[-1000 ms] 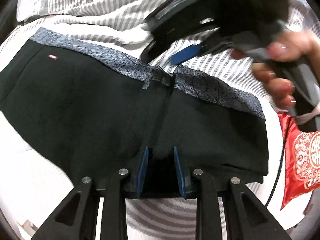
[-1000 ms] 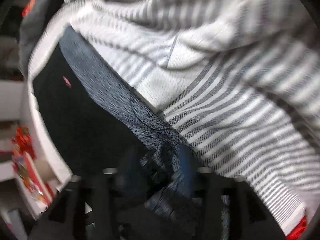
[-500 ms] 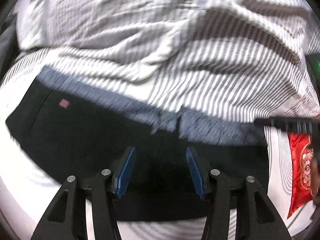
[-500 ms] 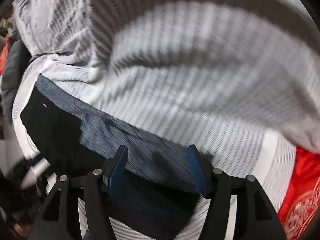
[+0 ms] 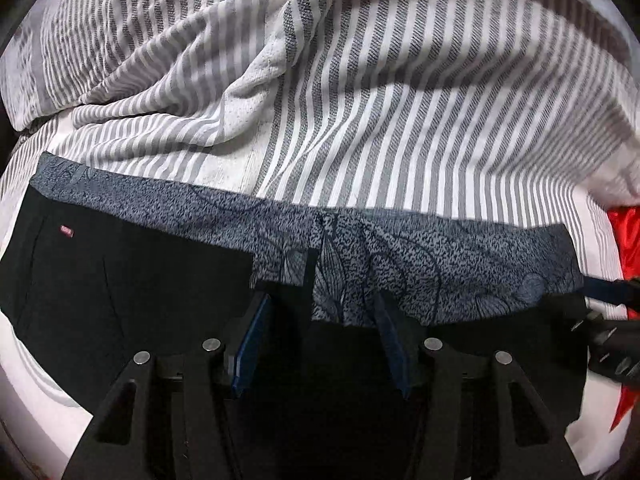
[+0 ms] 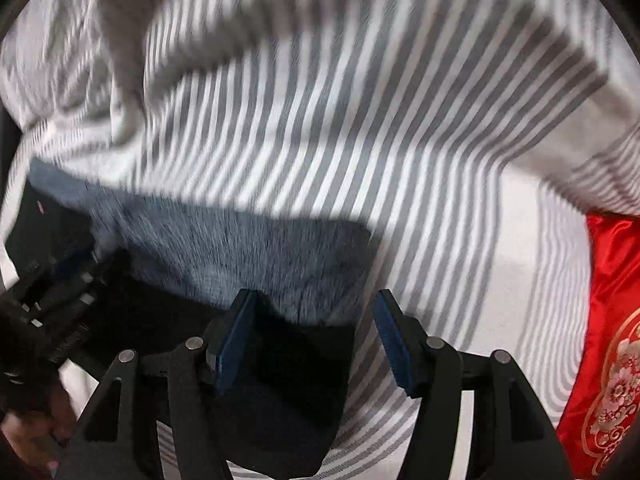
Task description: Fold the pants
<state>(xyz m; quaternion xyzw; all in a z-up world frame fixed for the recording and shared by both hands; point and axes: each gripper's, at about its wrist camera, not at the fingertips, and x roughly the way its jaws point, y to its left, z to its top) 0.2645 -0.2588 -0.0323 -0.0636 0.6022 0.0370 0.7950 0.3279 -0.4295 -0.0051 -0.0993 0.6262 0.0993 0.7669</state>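
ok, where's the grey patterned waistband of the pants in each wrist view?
Left wrist: waistband runs across mid-frame, left edge to right, above the open pads.
Right wrist: waistband lies left of centre, blurred, ending above the pads.
Shared landmark: red cushion at the right edge.

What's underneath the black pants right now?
The pants lie on a grey-and-white striped sheet, which shows all around them. Whatever sits directly beneath the dark fabric is covered. A red cushion lies beside them, not under.
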